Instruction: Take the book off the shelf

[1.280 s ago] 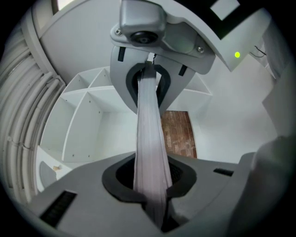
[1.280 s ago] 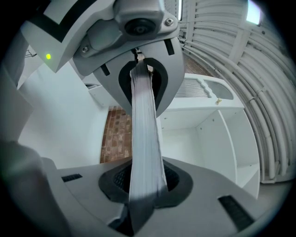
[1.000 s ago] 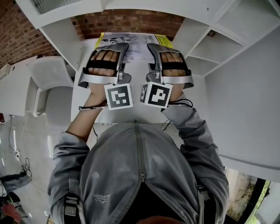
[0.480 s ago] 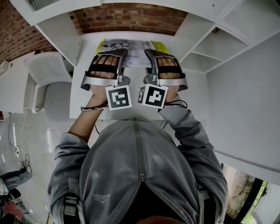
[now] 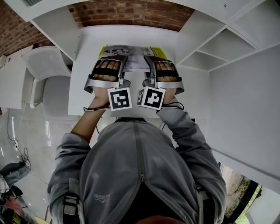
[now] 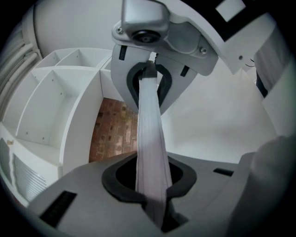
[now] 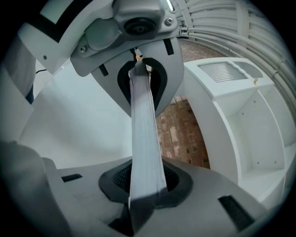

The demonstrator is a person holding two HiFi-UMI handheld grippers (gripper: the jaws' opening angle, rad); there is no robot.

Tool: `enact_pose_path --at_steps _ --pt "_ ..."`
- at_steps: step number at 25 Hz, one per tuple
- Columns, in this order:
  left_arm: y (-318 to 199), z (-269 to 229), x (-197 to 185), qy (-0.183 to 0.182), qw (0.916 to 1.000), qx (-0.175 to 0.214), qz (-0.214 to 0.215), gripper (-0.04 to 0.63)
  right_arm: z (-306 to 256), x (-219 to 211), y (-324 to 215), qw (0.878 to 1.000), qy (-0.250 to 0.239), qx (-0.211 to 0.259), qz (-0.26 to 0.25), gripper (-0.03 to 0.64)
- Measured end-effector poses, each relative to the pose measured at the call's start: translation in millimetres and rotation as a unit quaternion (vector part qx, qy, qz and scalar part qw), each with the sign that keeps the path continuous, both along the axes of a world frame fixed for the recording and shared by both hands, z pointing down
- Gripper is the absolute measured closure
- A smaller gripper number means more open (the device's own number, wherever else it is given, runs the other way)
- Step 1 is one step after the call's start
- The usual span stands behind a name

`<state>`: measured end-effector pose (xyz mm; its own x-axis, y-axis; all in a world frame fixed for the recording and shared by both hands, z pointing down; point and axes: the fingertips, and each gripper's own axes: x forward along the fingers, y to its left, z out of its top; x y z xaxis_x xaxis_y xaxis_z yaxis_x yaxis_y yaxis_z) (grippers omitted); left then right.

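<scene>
The book (image 5: 131, 53), with a grey and yellow cover, lies flat between my two grippers above the white desk (image 5: 85, 65). My left gripper (image 5: 117, 60) is shut on its near left edge, and my right gripper (image 5: 151, 60) is shut on its near right edge. In the left gripper view the book's pale page edge (image 6: 150, 139) runs between the two jaws of the left gripper (image 6: 149, 134). The right gripper view shows the same page edge (image 7: 145, 139) clamped in the right gripper (image 7: 144, 134). The hands and grippers hide the near part of the cover.
White shelf compartments (image 5: 221, 46) rise at the right, and a white panel (image 5: 57, 26) stands at the left. A brick wall (image 5: 131, 13) is behind the desk. A white chair (image 5: 52, 78) stands left of the desk. The person's grey hooded top (image 5: 140, 175) fills the foreground.
Both grippers have sunk together with the book held between them, toward the desk and away from the shelf above. The jaws look unchanged.
</scene>
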<state>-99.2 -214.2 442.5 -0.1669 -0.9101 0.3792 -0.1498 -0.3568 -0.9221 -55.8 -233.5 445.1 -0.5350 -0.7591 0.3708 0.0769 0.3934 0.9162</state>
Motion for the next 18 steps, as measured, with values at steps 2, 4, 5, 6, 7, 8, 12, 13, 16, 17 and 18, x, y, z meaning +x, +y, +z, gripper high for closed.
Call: enact_pose_path --at_steps 2,4,5,6,7,8,12,13,16,17,18 --pt "-1 11 -2 0.004 1.0 -0.009 -0.001 0.52 11 -2 -1 1.0 0.003 -0.01 -0.001 0.535" --pt "-3 22 -3 0.011 0.9998 -0.018 -0.001 0.52 23 -3 -2 1.0 0.007 -0.02 -0.002 0.535" --pt "-3 28 -3 0.015 0.9996 -0.024 -0.002 0.52 29 -4 -2 1.0 0.009 -0.025 -0.003 0.535" --pt "-3 34 -4 0.017 0.9994 -0.029 -0.002 0.52 35 -5 -2 0.999 0.011 -0.031 -0.004 0.535" --pt "-3 39 -4 0.018 0.9993 -0.033 -0.003 0.52 41 -6 -3 0.999 0.012 -0.037 -0.005 0.535" --pt "-4 45 -5 0.019 0.9991 -0.037 -0.002 0.52 47 -6 -3 0.999 0.013 -0.042 -0.006 0.535" --pt "-4 67 -6 0.031 0.998 -0.054 0.0 0.52 69 -9 -3 0.998 0.02 -0.057 -0.008 0.535" --pt "-4 72 -6 0.034 0.9976 -0.059 0.0 0.52 74 -9 -2 0.998 0.022 -0.063 -0.008 0.535" --pt "-1 88 -6 0.038 0.9966 -0.073 0.0 0.52 90 -9 0 0.997 0.026 -0.076 -0.007 0.535" --pt "-1 93 -6 0.04 0.9961 -0.078 0.0 0.52 94 -9 0 0.996 0.028 -0.079 -0.007 0.535" --pt "-1 98 -5 0.043 0.9956 -0.083 0.001 0.52 99 -9 0 0.996 0.029 -0.083 -0.006 0.535"
